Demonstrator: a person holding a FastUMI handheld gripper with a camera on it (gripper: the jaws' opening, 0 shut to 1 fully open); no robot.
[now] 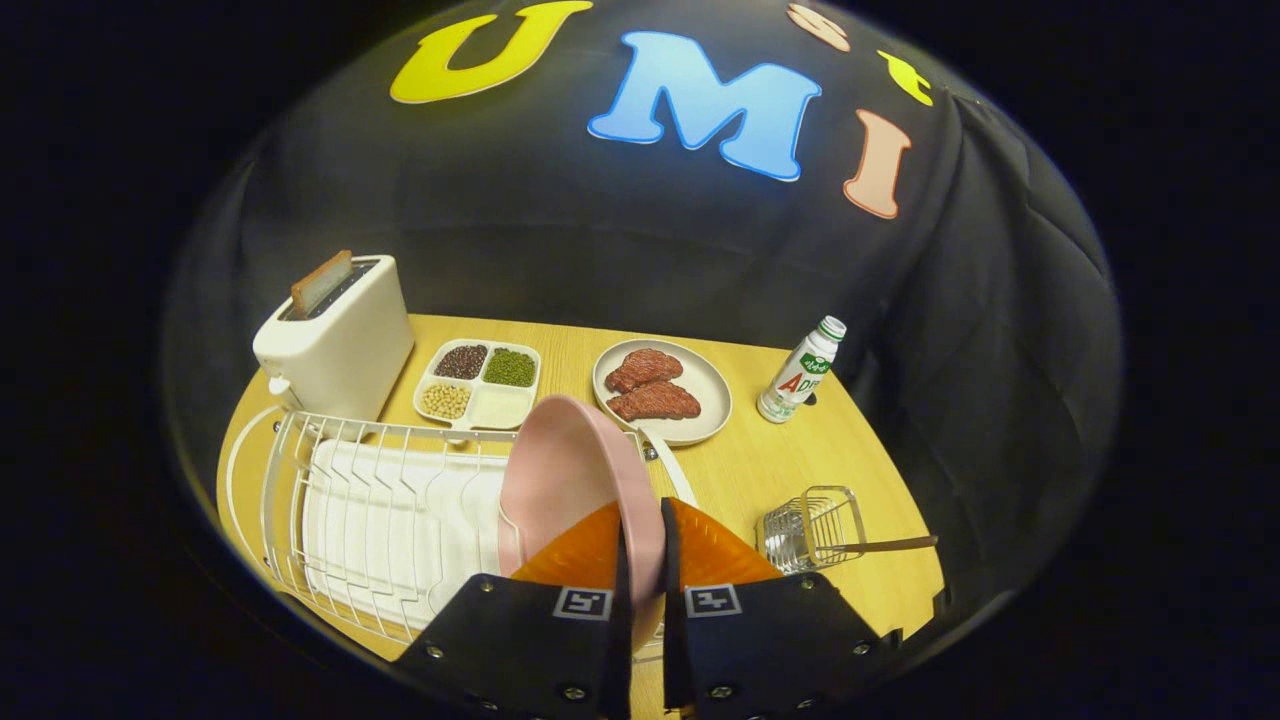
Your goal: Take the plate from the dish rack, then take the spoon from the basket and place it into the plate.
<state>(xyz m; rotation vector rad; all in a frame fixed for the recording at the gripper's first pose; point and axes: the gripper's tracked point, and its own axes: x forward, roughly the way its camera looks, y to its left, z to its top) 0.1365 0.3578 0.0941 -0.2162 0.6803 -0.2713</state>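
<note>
A pink plate [560,470] stands on edge at the right end of the white wire dish rack [380,500]. My gripper [641,540] is shut on the plate, one finger on each side of its rim. To the right of the fingers sits a small wire basket [810,530] on the wooden table [800,460]. A spoon [895,545] lies in it, its brown handle sticking out to the right; its bowl is hidden inside the basket.
Beyond the rack stand a white toaster [335,340], a divided tray of beans [480,385], a plate with two pieces of meat [662,390] and a small bottle [802,370]. The booth's black cloth wall closes the back and right.
</note>
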